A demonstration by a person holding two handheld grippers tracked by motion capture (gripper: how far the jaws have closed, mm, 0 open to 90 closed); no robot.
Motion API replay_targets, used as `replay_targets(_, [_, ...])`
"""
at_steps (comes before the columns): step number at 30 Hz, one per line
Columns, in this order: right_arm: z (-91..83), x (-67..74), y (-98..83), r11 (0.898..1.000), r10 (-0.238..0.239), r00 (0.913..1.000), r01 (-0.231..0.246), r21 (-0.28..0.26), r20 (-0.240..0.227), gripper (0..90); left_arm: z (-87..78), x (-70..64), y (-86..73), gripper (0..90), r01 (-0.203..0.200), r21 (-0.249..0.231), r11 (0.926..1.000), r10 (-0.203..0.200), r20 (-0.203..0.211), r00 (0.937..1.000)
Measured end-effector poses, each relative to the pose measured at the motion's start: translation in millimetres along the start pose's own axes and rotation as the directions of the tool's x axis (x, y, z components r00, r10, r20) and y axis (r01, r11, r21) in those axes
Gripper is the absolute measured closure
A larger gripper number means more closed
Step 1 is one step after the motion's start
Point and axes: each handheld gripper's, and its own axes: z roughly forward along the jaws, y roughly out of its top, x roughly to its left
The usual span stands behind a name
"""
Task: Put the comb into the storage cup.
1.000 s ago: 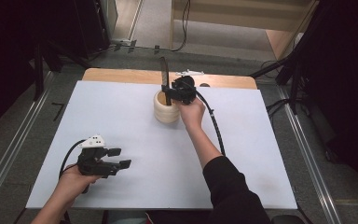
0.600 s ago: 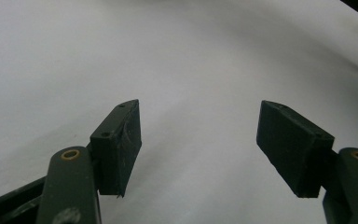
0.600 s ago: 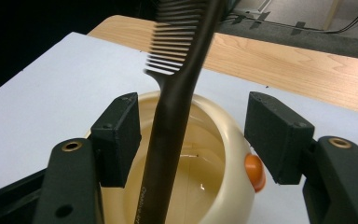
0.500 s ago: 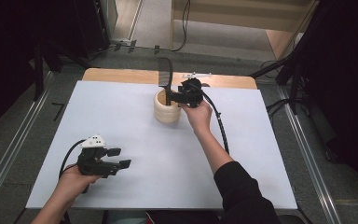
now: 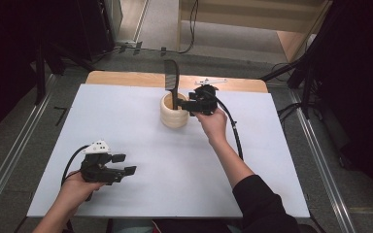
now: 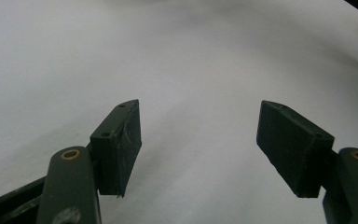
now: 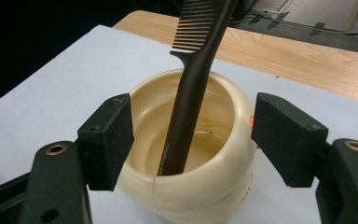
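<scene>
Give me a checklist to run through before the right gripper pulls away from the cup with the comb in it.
1. Right gripper has let go of the comb: ok; its jaws have just been opening and stand clear on either side.
2. Comb handle down inside the cream cup: ok, it leans on the rim.
3. Cup upright on the white table sheet: ok.
4. Comb will stay put once left alone: cannot tell.
5. Left gripper out of the way: ok; open, near the front left of the sheet.
</scene>
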Motion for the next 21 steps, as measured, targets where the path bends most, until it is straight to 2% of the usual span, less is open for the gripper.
replay_targets(11, [-20.1,2.8,-5.7,0.999,-0.049,0.9988,0.049,0.017,-0.001,27.7,-0.5,0.2,0.0,31.6,0.002,-0.002,1.0000,-0.002,-0.003,1.0000])
replay_targets(15, [-29.0,1.9,-8.6,0.999,-0.037,0.9990,0.038,0.010,-0.025,27.8,-0.7,1.1,-0.1,31.6,0.004,-0.003,1.0000,-0.004,-0.002,1.0000])
replay_targets(21, [-39.0,1.6,-17.1,0.998,-0.057,0.9979,0.058,0.028,-0.032,27.9,-1.3,1.6,-0.1,31.6,0.006,-0.003,1.0000,-0.006,-0.008,0.9999])
